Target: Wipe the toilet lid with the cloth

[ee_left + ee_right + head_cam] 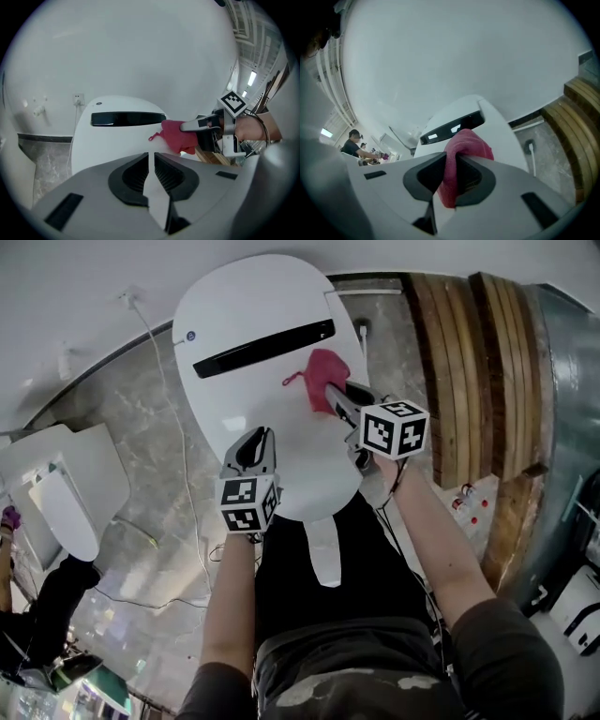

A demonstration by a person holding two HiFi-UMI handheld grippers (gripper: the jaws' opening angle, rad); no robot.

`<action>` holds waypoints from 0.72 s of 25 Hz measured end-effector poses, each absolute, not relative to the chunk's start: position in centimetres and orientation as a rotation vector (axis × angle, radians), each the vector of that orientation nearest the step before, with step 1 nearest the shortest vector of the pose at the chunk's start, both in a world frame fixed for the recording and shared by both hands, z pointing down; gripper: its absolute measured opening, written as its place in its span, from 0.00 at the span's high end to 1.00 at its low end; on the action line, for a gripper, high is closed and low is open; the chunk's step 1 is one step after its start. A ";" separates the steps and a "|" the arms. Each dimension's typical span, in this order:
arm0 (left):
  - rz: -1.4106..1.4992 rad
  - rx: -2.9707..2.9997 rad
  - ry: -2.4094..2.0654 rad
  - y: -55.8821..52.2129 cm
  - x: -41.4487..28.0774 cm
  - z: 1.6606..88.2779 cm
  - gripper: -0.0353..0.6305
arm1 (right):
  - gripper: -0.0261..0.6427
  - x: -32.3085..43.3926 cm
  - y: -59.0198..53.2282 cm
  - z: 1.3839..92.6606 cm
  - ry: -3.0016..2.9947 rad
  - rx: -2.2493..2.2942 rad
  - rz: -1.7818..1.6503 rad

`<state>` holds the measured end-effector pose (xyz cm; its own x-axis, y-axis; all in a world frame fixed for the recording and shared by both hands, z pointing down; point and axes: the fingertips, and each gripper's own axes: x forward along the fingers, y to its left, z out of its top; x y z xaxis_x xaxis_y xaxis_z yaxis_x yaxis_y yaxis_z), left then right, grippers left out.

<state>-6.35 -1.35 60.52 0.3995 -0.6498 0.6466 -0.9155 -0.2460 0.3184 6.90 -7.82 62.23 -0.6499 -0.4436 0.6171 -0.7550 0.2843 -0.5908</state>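
The white toilet lid (253,390) fills the middle of the head view, with a black slot across its upper part. My right gripper (330,396) is shut on a pink cloth (322,377) that rests on the lid's right side, just below the slot. In the right gripper view the pink cloth (457,159) is pinched between the jaws and bunches out ahead of them. My left gripper (260,439) hovers over the lid's lower middle with its jaws shut and nothing between them. From the left gripper view the cloth (176,136) and the right gripper (185,127) lie ahead to the right.
A wooden slatted panel (473,371) stands to the right of the toilet. Marble floor (141,465) surrounds it, with a white cable (178,446) running down the left. White fixtures (66,493) sit at the far left, near a person (37,606).
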 end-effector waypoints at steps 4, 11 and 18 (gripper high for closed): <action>0.506 1.962 -1.343 0.4 -11.2 60.5 0.88 | 0.89 -1.0 -4.2 62.2 -2.253 0.964 1.310; 0.534 1.941 -1.356 2.5 -19.1 61.3 0.88 | 0.89 -13.4 -0.1 63.6 -2.261 0.813 1.348; 0.535 1.922 -1.352 3.7 -21.4 62.7 0.88 | 0.89 -16.4 0.8 64.9 -2.248 0.759 1.299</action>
